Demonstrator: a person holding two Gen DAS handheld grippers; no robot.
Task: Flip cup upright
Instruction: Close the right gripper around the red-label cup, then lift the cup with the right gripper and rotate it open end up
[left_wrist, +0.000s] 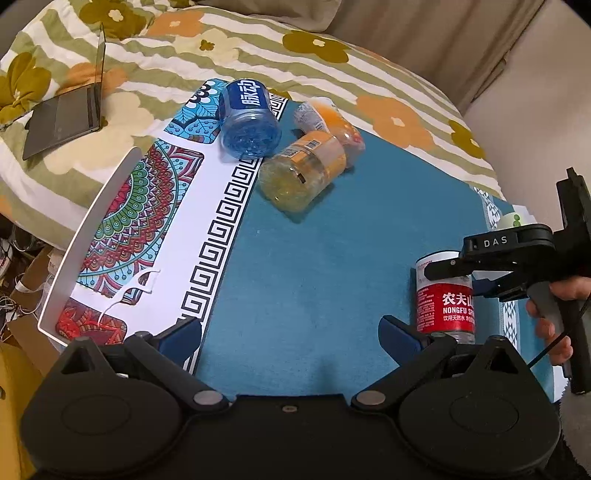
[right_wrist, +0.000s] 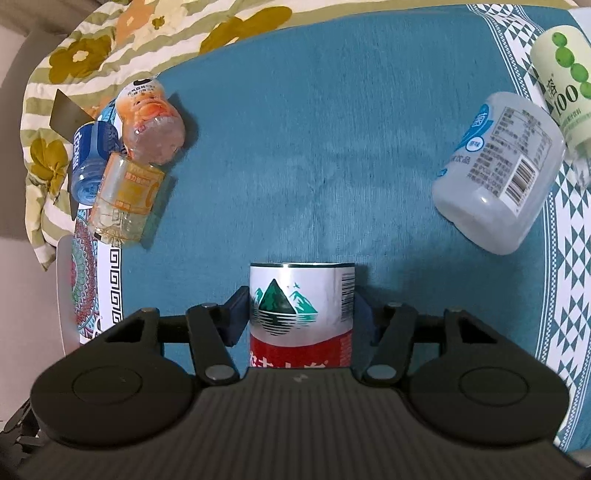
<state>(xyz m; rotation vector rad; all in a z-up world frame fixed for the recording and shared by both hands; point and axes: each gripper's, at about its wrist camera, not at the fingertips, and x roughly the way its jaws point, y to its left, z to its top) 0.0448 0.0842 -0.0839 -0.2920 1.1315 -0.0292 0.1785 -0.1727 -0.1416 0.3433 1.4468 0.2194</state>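
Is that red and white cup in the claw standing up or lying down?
Standing up. The red and white cup stands vertical on the blue mat, its label mountain upright, between the right gripper jaws, unlike the tipped orange cup.

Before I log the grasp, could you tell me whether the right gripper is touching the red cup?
Touching: the right wrist view shows both pads pressed against the red cup inside the right gripper.

cup (left_wrist: 445, 295): cut bottle section, red-and-white Nongfu label, mountain logo. Stands vertical on blue cloth, lower right of left wrist frame. In right wrist frame (right_wrist: 302, 314), bottom centre, open rim at the top.
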